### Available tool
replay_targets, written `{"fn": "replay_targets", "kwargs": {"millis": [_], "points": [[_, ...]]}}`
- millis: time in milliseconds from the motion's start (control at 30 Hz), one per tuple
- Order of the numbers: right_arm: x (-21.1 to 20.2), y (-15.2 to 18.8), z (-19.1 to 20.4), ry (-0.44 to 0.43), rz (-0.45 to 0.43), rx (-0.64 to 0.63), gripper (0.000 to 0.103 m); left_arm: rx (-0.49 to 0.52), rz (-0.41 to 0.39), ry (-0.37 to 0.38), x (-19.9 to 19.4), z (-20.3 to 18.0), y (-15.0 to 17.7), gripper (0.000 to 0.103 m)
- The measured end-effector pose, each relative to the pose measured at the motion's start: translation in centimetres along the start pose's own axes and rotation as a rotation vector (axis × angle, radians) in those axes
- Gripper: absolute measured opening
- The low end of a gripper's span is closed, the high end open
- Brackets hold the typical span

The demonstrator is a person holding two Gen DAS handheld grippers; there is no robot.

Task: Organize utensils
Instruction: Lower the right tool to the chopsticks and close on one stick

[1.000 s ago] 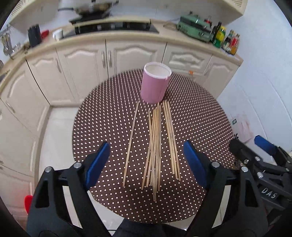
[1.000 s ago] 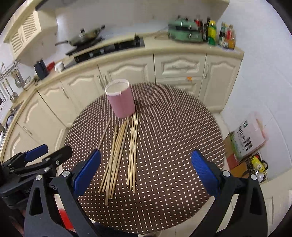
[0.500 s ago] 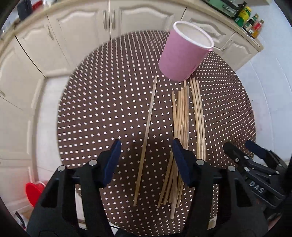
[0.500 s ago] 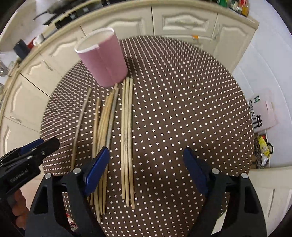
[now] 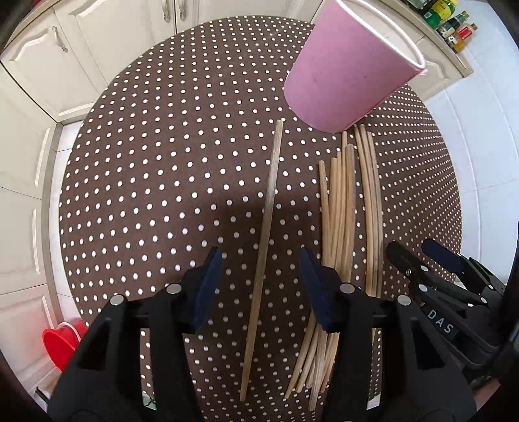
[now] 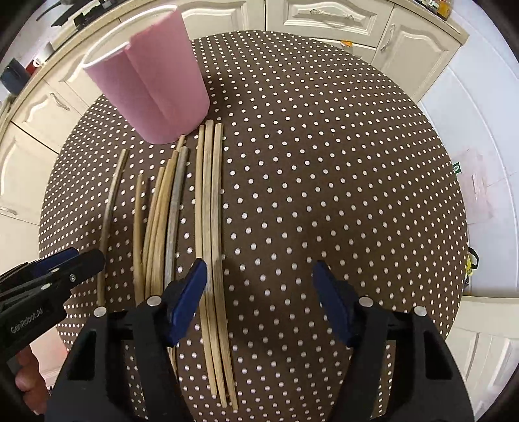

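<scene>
Down on a round table (image 5: 136, 181) covered in a brown cloth with white polka dots lie a number of long wooden chopsticks, all running roughly lengthwise away from the two hand-held grippers. The left gripper (image 5: 259, 285) hovers low over the cloth with its blue-padded jaws parted, and a single chopstick (image 5: 264, 246) lies directly between them, touching neither pad. Just to the right of that gripper's right finger sits a loose bundle of chopsticks (image 5: 337, 220), and beyond it a set of three chopsticks (image 5: 369, 194) lying side by side.

The right gripper (image 6: 262, 302) is also spread wide and holds nothing. Its left finger (image 6: 186, 302) sits over the near part of the trio of sticks (image 6: 211, 207), while its right finger is above bare cloth. The bundle (image 6: 162, 214) lies further left, and the lone stick (image 6: 110, 207) further left again.

White letters reading "DAS" show on the right gripper's body as seen from the left wrist view, and "GenRobot.AI" shows on the left gripper's body in the right wrist view.

A pink cup (image 6: 152, 81) with a white rim stands upright at the far ends of the sticks; its inside cannot be seen. A red container (image 5: 61, 344) sits on the floor beside the table. Cream kitchen cabinets (image 6: 324, 16) stand behind.
</scene>
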State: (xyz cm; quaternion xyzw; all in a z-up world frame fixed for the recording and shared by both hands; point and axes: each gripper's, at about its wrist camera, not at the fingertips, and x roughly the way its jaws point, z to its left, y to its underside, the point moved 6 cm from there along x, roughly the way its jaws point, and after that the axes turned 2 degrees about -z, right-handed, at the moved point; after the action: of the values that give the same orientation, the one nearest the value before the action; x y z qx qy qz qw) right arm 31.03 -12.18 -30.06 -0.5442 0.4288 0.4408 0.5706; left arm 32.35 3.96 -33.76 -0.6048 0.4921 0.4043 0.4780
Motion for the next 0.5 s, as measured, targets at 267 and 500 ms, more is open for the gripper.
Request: {"fn": "replay_targets", "kwargs": {"millis": [267, 500], "points": [[1.5, -1.7, 0.3, 0.035, 0.027, -0.046, 0.058, 0.042, 0.001, -0.042, 1.9, -0.9, -1.7, 0.037], [2.5, -5.3, 1.6, 0.020, 0.083, 0.001, 0.056, 0.051, -0.022, -0.130, 2.5, -2.2, -3.7, 0.033]]}}
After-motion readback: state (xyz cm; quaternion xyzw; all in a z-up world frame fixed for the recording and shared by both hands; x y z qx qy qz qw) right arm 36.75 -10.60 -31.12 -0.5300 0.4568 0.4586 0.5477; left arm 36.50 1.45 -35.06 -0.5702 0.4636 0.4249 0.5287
